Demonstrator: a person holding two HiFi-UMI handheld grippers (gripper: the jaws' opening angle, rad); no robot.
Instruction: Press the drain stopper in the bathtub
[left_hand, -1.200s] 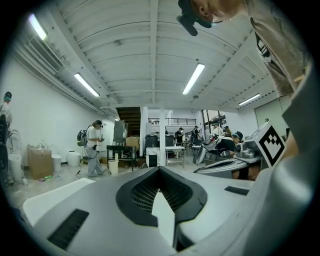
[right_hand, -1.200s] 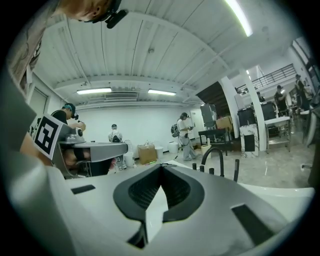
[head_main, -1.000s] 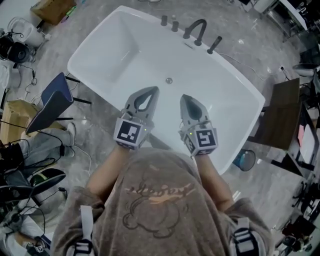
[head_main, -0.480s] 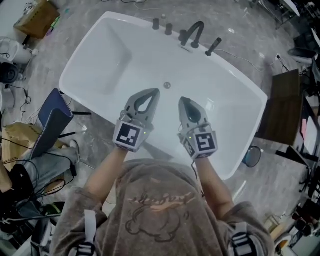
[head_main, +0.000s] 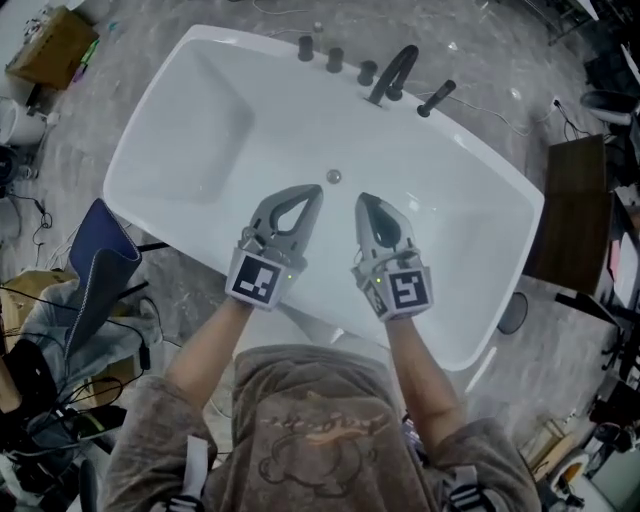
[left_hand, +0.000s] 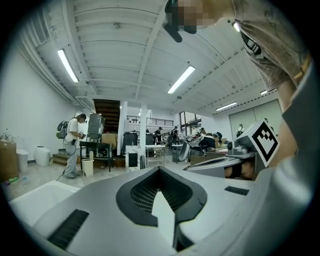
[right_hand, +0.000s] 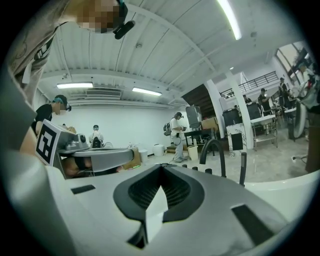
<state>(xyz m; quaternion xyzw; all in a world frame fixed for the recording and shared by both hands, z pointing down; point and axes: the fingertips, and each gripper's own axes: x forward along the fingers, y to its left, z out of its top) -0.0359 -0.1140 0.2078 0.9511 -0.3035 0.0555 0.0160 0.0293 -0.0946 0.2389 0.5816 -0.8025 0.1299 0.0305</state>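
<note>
I hold my left gripper (head_main: 305, 192) and right gripper (head_main: 364, 200) side by side over the near half of the white bathtub (head_main: 470, 215), tips pointing toward the far rim. Both are clenched on nothing: in the left gripper view the two jaws meet at their tips (left_hand: 160, 171) with only air in the hollow behind them, and the right gripper view shows the same (right_hand: 161, 169).

The drain stopper (head_main: 333, 176), a small round metal disc, sits in the tub floor toward the far wall. From my head view it lies just beyond the tips and between them, a little nearer the left one, and neither gripper touches it. The dark faucet (head_main: 398, 68) stands on the far rim beyond it, with knobs (head_main: 335, 58) to its left and a handle (head_main: 435, 98) to its right. My right gripper looks level across the tub at that faucet (right_hand: 212, 155).
</note>
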